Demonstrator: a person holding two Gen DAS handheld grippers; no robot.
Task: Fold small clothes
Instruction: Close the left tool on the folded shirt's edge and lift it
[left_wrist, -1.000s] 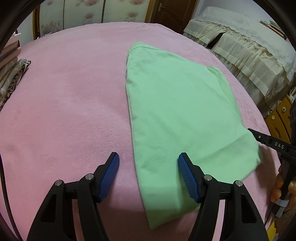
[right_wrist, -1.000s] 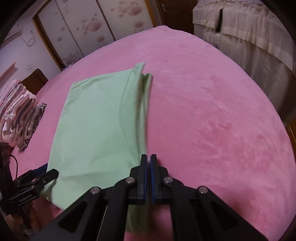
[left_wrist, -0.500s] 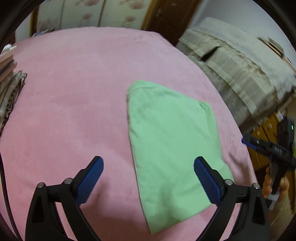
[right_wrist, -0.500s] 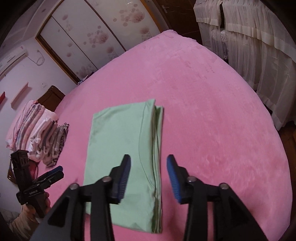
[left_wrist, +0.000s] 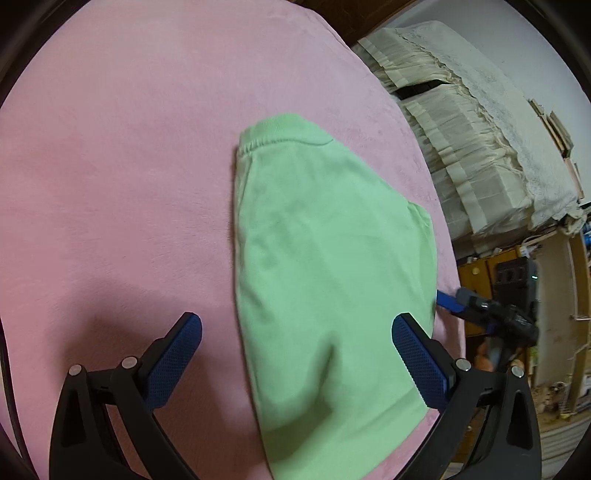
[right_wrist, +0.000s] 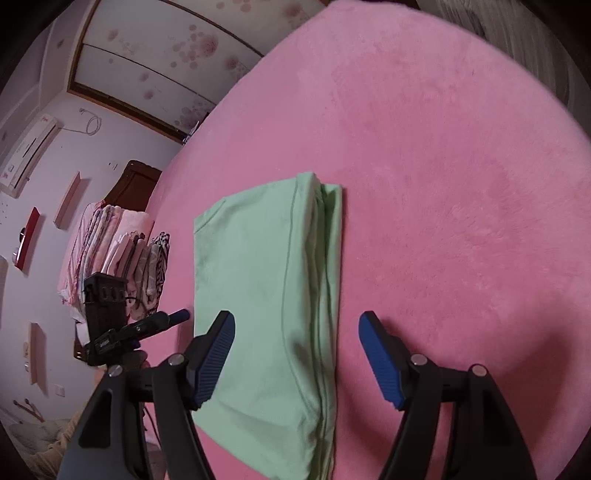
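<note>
A folded green T-shirt (left_wrist: 325, 280) lies flat on the pink bed cover (left_wrist: 122, 177) — its ribbed collar at the far end, its stacked folded edges along the right side in the right wrist view. The left tool (left_wrist: 295, 354) hangs over the shirt's near end, jaws spread wide, nothing gripped. The right tool (right_wrist: 297, 354) has just been opening — its blue pads (right_wrist: 380, 354) straddle the layered edge without touching it. Folded laundry (right_wrist: 118, 251) is piled beyond the bed's left edge.
</note>
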